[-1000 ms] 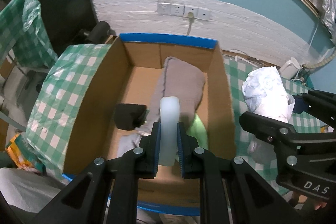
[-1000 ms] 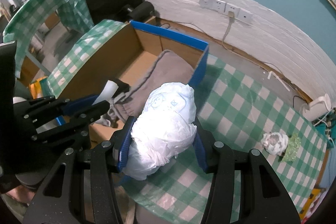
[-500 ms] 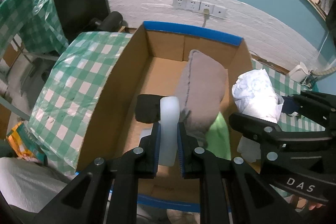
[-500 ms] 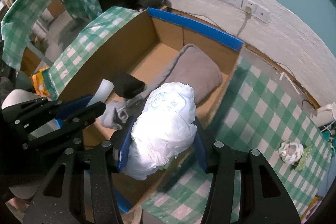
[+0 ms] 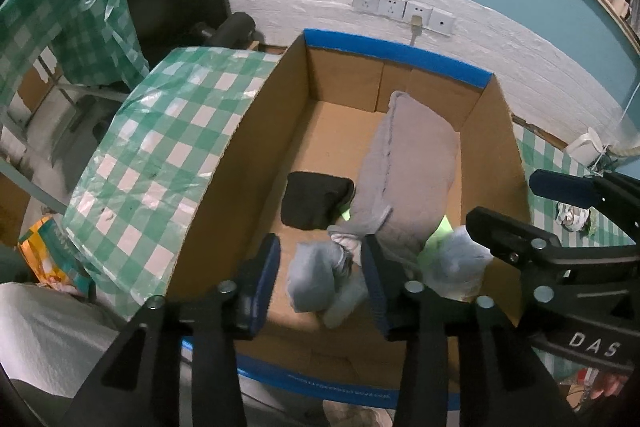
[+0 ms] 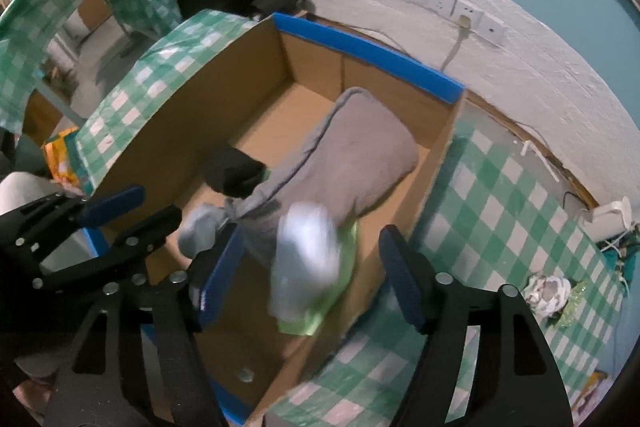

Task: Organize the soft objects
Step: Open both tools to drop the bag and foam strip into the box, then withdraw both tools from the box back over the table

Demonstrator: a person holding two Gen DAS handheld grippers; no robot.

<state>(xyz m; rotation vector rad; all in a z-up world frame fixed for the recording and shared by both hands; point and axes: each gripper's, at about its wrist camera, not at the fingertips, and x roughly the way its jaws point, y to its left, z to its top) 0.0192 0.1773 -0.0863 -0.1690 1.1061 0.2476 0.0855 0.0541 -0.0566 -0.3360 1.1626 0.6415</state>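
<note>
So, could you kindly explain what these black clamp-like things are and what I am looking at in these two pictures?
They are hand-held grippers, one in each of a person's hands, each with a fisheye camera looking along its two fingers. One picture is from the left gripper, the other from the right gripper.

Both hang over a cardboard box with blue-taped edges, on a green checked cloth. In the box lie a grey pillow, a black folded item, a pale blue bundle and a green cloth.

Both sets of jaws are opening and grip nothing. The white diaper bundle looks blurred between the right gripper's fingers, apparently dropping into the box. A crumpled item lies outside.
</note>
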